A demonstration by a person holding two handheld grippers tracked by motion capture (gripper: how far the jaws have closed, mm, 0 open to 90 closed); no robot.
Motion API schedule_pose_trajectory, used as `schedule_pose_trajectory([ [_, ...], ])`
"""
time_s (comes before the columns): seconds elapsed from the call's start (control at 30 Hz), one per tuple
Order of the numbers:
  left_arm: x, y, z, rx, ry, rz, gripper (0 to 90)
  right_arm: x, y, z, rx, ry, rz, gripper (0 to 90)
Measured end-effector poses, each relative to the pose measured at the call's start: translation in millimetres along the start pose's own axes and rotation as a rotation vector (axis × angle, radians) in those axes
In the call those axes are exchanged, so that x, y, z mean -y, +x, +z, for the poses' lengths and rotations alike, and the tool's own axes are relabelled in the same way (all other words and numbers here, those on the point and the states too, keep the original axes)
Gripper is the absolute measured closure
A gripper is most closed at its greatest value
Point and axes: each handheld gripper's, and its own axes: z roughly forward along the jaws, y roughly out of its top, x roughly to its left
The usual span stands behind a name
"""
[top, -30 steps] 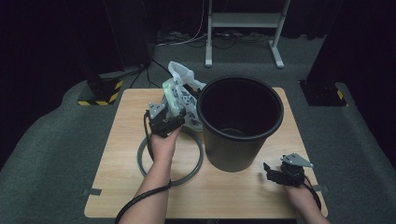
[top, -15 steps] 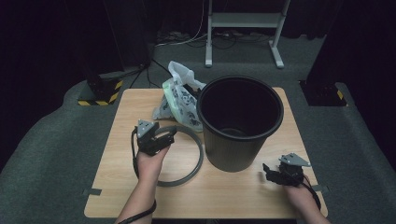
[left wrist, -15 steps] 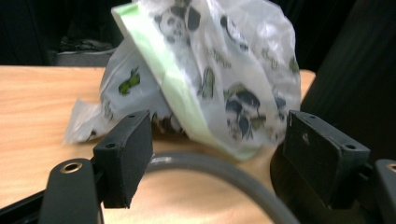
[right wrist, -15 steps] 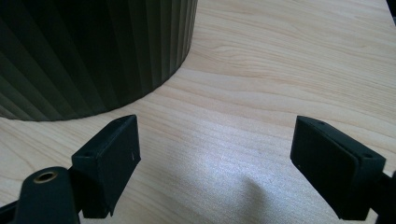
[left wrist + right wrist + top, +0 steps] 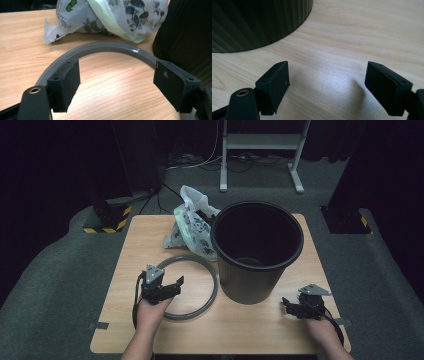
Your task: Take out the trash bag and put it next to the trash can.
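1. Carrying everything is a light wooden rectangular desk (image 5: 125, 270), set on grey carpet with dark surroundings.
2. Standing upright right of the desk's middle is a tall round black ribbed plastic bin (image 5: 257, 252), open at the top; its ribbed wall fills the far left of the right gripper view (image 5: 257, 22).
3. Slumped at the far side, just left of the bin and touching its wall, is a crumpled white and pale green plastic bag with dark leaf prints (image 5: 192, 227), seen close up in the left gripper view (image 5: 110, 17).
4. Lying flat on the desk left of the bin is a grey plastic ring (image 5: 212, 280), its right edge close against the bin's foot and its far arc near the bag.
5. Hovering over the ring's near left arc are the left tongs (image 5: 172, 287), spread wide after opening a little further just now; the ring's arc (image 5: 100, 48) shows beyond the pads, and nothing is pinched.
6. Resting low at the near right corner are the right tongs (image 5: 289, 306), spread although they have just narrowed slightly, with bare wood between the pads (image 5: 274, 82).
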Motion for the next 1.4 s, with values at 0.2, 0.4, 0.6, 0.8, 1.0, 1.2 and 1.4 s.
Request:
schedule_pose_trajectory([
  [0.2,-2.4,1.2,-1.3,-0.010,0.014,0.028,19.9,0.1,-0.9,0.8,-0.009,-0.015,0.014,19.9],
  [0.4,-2.4,15.0,-3.5,0.006,0.050,-0.024,18.8,1.4,-1.1,1.7,-0.012,-0.006,0.019,18.0],
  [0.6,2.6,27.6,-4.1,-0.010,0.097,-0.016,18.2,1.0,-1.0,2.5,-0.010,0.003,0.032,15.0],
  [0.8,13.2,45.1,-1.0,-0.046,0.195,-0.046,17.6,-0.1,0.6,3.8,-0.036,0.004,0.014,14.8],
  [1.0,23.5,54.8,2.4,-0.043,0.295,-0.100,17.7,-1.5,0.8,5.6,-0.031,0.006,0.014,13.0],
  [1.2,31.7,58.8,4.7,-0.056,0.384,-0.108,19.0,-2.9,2.3,7.1,-0.020,0.008,0.019,12.1],
  [1.4,32.1,58.9,8.3,-0.081,0.418,-0.082,19.9,-4.9,4.5,9.2,-0.027,0.010,0.018,12.1],
])
